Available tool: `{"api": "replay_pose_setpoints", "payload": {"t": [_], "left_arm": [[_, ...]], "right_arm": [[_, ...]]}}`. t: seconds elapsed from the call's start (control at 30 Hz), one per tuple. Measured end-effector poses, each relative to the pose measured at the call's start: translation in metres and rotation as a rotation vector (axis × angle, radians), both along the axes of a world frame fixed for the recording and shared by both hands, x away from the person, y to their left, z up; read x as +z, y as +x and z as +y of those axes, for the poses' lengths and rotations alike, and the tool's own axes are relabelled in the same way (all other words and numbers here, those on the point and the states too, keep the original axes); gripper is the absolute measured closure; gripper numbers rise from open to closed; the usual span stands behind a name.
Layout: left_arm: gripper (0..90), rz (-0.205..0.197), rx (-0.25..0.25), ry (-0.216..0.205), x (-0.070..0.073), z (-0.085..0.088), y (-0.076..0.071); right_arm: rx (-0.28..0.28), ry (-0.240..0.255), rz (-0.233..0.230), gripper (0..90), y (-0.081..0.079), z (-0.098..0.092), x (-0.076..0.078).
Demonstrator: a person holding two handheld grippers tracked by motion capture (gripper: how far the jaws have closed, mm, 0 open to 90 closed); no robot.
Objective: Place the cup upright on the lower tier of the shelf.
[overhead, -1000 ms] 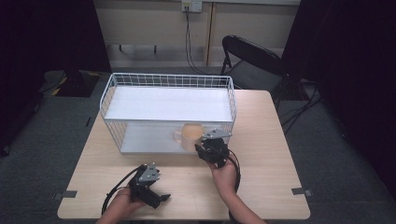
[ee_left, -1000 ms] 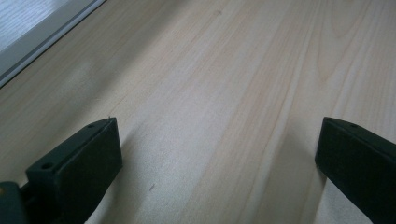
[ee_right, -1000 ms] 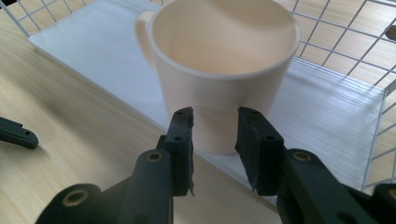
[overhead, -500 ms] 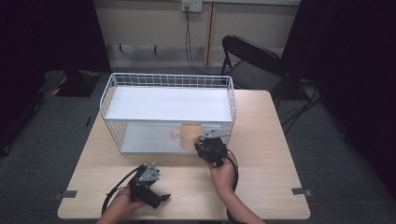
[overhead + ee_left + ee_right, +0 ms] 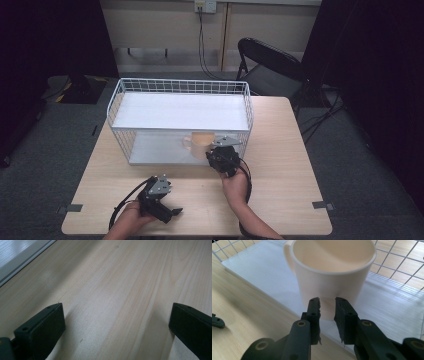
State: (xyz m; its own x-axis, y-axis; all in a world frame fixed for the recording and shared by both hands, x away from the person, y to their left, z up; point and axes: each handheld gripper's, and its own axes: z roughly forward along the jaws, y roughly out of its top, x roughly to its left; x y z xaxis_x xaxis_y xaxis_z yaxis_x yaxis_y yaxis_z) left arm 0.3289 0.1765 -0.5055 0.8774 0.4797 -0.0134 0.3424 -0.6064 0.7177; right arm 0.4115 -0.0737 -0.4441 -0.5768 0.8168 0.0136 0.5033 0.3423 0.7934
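Note:
A cream mug (image 5: 199, 143) (image 5: 332, 277) stands upright on the lower white board (image 5: 150, 153) of a white wire rack (image 5: 180, 85), at its front right, handle to the left. My right gripper (image 5: 212, 152) (image 5: 327, 301) points at the mug's base from the table side. Its jaws have just been closing and now stand close together with a narrow gap; nothing is between them and they do not touch the mug. My left gripper (image 5: 174, 212) (image 5: 116, 315) rests low over the wooden table (image 5: 280, 150) near the front edge, open wide and with nothing in it.
The rack has a white upper shelf (image 5: 180, 112) above the mug and wire walls at its sides. A black folding chair (image 5: 270, 65) stands behind the table's far right corner. Bare table lies to the right of the rack and in front of it.
The right gripper has edged slightly towards the mug. The left gripper has stayed where it was.

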Motion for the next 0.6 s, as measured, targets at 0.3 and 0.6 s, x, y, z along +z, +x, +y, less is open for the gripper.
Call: {"api": "replay_pose_setpoints", "payload": {"t": [0.3, 0.6], "left_arm": [[0.1, 0.001, -0.001, 0.000, 0.000, 0.000, 0.000], [0.1, 0.000, 0.000, 0.000, 0.000, 0.000, 0.000]], "right_arm": [[0.012, 0.022, 0.009, 59.4, -0.001, -0.006, 0.000], [0.045, 0.050, 0.023, 39.1, -0.006, -0.014, 0.005]]}}
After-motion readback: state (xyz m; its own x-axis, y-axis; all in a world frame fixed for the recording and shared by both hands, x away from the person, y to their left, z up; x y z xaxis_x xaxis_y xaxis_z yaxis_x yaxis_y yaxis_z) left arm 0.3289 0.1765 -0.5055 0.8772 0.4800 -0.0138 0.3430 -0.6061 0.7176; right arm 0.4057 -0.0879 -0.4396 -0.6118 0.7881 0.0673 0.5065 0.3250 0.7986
